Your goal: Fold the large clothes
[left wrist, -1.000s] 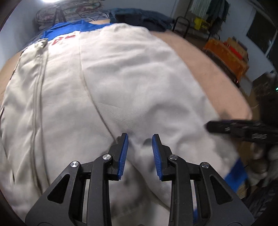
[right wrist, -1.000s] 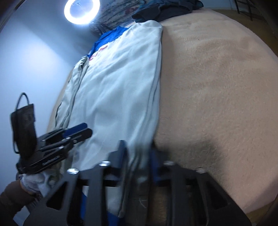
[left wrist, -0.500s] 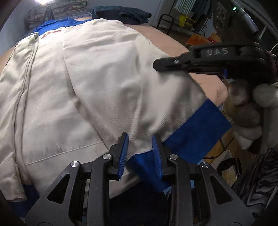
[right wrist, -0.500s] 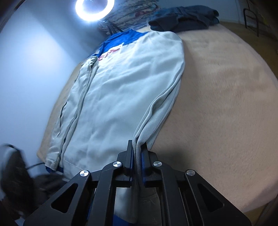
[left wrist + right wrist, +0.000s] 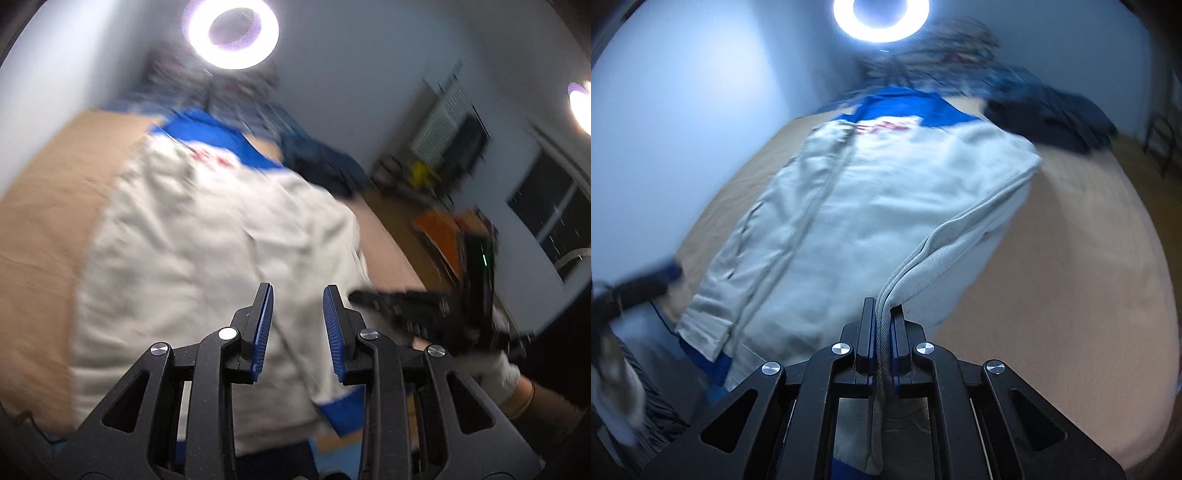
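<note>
One white and blue jacket (image 5: 871, 206) lies flat on the tan bed (image 5: 1071, 258) ahead of two grippers, its sleeve edge pinched tight in the right gripper (image 5: 882, 325), while the left gripper (image 5: 297, 325) hangs over it, part open and empty.

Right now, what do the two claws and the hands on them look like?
Both claws, left and right, are matte black frames with triangular cutouts, silver screw heads and ribbed blue pads. The hand on the right one wears a white glove and a thin wristband. No cables visible.
</note>
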The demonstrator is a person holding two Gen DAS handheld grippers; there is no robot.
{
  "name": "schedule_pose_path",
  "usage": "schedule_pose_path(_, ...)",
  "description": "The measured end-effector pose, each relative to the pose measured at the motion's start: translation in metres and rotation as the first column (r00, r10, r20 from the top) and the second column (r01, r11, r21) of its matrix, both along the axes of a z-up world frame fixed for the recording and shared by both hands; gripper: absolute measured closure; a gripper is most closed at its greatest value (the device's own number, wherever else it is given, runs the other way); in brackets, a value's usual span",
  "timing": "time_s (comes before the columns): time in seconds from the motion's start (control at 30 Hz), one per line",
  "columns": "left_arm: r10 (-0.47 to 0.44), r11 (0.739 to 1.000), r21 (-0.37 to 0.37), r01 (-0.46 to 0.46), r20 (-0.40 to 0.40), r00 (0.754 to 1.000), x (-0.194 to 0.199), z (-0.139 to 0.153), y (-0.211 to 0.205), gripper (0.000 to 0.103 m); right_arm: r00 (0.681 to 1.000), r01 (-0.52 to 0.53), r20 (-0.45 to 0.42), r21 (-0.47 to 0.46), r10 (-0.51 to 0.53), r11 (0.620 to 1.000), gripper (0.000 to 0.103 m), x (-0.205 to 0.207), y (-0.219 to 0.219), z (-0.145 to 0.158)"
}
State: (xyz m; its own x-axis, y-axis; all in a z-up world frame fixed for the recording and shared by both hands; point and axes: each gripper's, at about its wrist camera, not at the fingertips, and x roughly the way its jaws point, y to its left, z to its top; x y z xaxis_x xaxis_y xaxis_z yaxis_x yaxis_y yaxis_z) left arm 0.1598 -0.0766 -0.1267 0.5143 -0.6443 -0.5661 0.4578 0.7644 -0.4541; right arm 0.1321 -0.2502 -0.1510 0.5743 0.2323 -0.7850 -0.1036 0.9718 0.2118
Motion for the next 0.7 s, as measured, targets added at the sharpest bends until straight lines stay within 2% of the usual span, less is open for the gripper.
schedule_pose_path(0.23,0.167,0.981,-0.087,-0.172,-0.066,0.984,0.029,-0.003,0.072,0.075,0.985,-0.168,0.017,-0.121,0.171,0.978,0.098,0.029,0.080,0.002)
schedule_pose_path(0.43,0.236,0.967,-0.078,-0.243,-0.091,0.967,0.038,-0.020,0.102,0.075,0.950,-0.310,-0.030,-0.223,0.311,0.924,0.098,0.044,0.141,-0.020)
schedule_pose_path(0.63,0.239,0.968,-0.049,-0.248,-0.142,0.961,0.043,-0.041,0.103,0.075,0.928,-0.364,-0.153,-0.181,0.340,0.913,0.098,0.057,0.148,-0.070)
schedule_pose_path(0.7,0.226,0.971,-0.049,-0.236,-0.154,0.962,0.044,-0.043,0.102,0.075,0.925,-0.368,-0.151,-0.127,0.349,0.921,0.093,0.057,0.141,-0.075)
